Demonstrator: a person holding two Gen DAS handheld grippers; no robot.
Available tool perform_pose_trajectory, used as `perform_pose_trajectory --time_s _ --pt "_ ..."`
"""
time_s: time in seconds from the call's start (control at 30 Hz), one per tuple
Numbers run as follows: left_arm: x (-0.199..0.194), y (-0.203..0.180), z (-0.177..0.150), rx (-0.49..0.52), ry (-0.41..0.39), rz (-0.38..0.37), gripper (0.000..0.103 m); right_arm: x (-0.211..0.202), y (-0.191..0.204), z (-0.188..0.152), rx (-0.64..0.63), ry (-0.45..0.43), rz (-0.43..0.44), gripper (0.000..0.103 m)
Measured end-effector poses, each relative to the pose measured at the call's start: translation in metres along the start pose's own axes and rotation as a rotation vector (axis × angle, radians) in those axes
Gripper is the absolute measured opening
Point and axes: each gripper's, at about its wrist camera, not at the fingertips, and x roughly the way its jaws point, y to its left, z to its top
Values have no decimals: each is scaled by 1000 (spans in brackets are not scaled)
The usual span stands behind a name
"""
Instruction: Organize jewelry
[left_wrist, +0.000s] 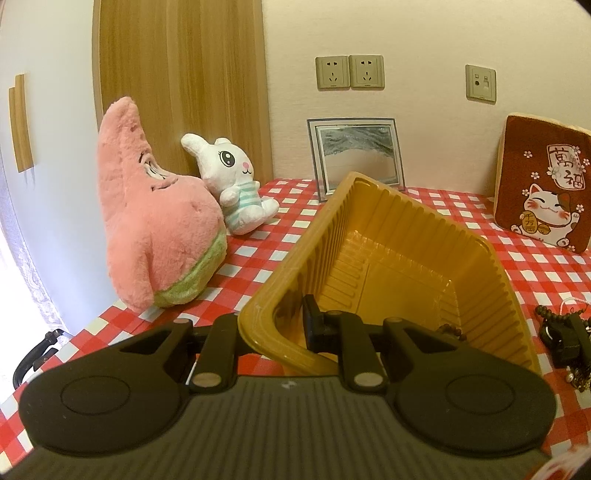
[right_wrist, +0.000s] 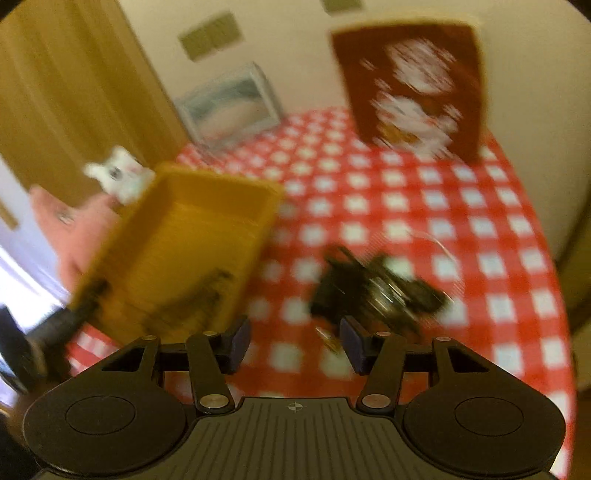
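Your left gripper (left_wrist: 275, 332) pinches the thin, flexible yellow plastic tray (left_wrist: 388, 258) by its rim, while your right gripper (right_wrist: 293, 345), fingers spread, faces the tangled, snag-prone bead bracelets (right_wrist: 376, 291) at 1 o'clock.

- The left wrist camera sits low behind the left gripper (left_wrist: 275, 328), close over the red-checked tablecloth (left_wrist: 280, 206), and faces the back wall with its sockets (left_wrist: 349, 72).
- The yellow tray (left_wrist: 388, 236) fills its near field, tilted.
- The right wrist camera rides higher behind the right gripper (right_wrist: 293, 345), angled down at the tablecloth (right_wrist: 406, 206); its picture is blurred.
- Both views share the tray (right_wrist: 184, 236), the white rabbit toy (left_wrist: 232, 181) (right_wrist: 120, 177), the picture frame (left_wrist: 356, 155) (right_wrist: 229, 105), the cat cushion (left_wrist: 543, 184) (right_wrist: 413, 88) and the dark jewelry pile (left_wrist: 565, 339) (right_wrist: 373, 291).
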Motion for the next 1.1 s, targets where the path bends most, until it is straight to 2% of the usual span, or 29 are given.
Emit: perform_pose_trajectory --time_s 0.1,0.2,0.4,0.47,0.67,0.83,1.1 --pt "0 0 0 0 1 0 16 3 -17 -15 23 49 -50 54" --pt "0 1 0 4 1 2 16 2 -26 -29 18 55 -83 54" --pt "0 2 2 12 4 8 17 9 -22 -36 -31 49 -88 52" --pt "0 3 2 12 4 9 17 17 -20 -36 -31 53 -69 43" --pt "0 4 3 12 7 12 17 45 -10 -34 -32 71 -32 27" --pt "0 5 3 10 11 13 17 66 -11 -29 18 73 -25 23" --pt "0 5 4 15 8 13 17 77 -32 -24 157 52 -77 22"
